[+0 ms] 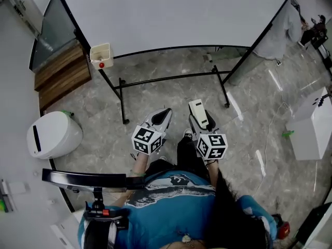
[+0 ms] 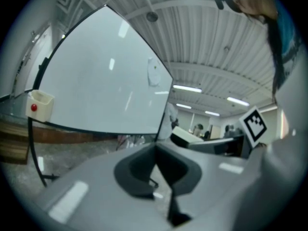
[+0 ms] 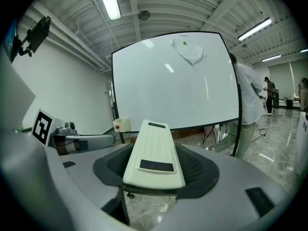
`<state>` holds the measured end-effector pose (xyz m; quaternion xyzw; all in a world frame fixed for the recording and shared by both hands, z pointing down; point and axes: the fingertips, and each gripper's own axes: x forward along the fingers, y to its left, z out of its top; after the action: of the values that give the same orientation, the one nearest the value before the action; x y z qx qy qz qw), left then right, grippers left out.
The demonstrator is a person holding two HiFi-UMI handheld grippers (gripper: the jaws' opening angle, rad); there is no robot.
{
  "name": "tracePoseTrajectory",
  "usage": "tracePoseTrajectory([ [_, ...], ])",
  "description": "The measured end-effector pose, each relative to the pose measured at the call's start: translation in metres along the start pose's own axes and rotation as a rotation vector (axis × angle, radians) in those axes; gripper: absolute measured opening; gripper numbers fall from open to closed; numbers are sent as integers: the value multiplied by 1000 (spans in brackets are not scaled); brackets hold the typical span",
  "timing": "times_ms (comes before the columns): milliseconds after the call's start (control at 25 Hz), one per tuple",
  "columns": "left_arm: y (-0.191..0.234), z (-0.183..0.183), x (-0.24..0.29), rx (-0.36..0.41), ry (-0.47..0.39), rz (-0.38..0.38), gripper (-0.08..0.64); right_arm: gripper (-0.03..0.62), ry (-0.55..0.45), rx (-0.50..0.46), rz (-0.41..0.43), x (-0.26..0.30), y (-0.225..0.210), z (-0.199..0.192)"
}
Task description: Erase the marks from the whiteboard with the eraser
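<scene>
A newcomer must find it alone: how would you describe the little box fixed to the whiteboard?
Start at the large white whiteboard on its black tubular stand and go to its lower left corner. There a small open-topped cream plastic box hangs on the frame. A round red dot on its front sets it apart from the long cream plastic eraser.

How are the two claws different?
The left claw is empty; the right claw holds the cream eraser. The left claw's jaws touch each other; the right claw's jaws press on the eraser instead. Both are grey and face the whiteboard.
</scene>
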<state>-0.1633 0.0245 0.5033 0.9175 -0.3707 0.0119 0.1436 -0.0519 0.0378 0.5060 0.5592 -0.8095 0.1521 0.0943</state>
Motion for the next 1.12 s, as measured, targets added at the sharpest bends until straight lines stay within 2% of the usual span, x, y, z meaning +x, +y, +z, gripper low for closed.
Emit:
tracePoseTrajectory([
  [240, 24, 9, 53, 5, -1, 33, 3, 264, -23, -12, 15, 44, -49, 22],
  [760, 28, 64, 245, 56, -15, 62, 3, 264, -109, -64, 49, 124, -229, 115],
  [1120, 22, 63, 316, 71, 29, 81, 3, 264, -230, -112, 47, 169, -314, 186],
])
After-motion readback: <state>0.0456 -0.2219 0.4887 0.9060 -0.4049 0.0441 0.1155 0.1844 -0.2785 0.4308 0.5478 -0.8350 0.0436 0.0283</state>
